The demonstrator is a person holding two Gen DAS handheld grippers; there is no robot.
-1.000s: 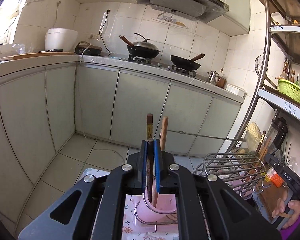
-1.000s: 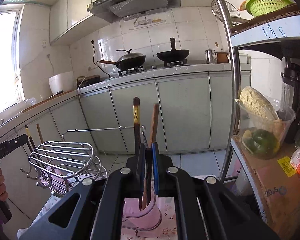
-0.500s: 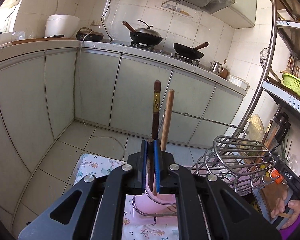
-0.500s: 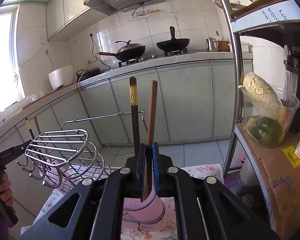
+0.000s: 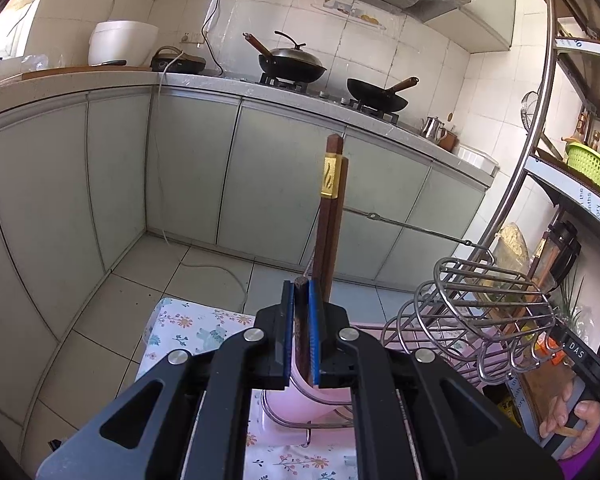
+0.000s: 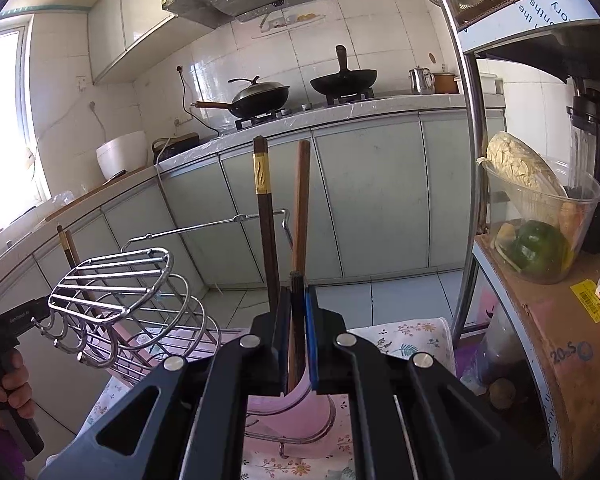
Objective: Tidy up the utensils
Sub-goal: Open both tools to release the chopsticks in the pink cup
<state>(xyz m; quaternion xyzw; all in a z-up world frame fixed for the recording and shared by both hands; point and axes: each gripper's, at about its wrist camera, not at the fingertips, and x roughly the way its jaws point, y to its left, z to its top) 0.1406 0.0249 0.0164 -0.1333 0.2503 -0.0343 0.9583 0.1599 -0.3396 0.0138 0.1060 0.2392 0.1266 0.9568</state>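
- The left hand-held gripper [image 5: 301, 330] is pinching 1 dark chopstick [image 5: 300, 320] between its blue pads, pointing slightly downward over a pink cup [image 5: 300, 400].
- The right hand-held gripper [image 6: 298, 332] is likewise clamping 1 dark chopstick [image 6: 297, 320] above the same pink cup [image 6: 292, 412].
- 2 more chopsticks are standing in the cup: a dark one with a gold band [image 6: 266, 216] and a plain brown one [image 6: 300, 204].
- "DAS" is showing on the right gripper's body in the left view, and "20.5" on a cardboard box [image 6: 560, 344].
- A wire rack [image 6: 120, 296] is sitting just beside the cup on a floral cloth [image 5: 188, 328].
- Grey-green cabinets [image 5: 260, 184] are carrying a worktop [image 5: 204, 80] with 2 woks.
- A hand [image 6: 8, 388] is gripping the left handle.
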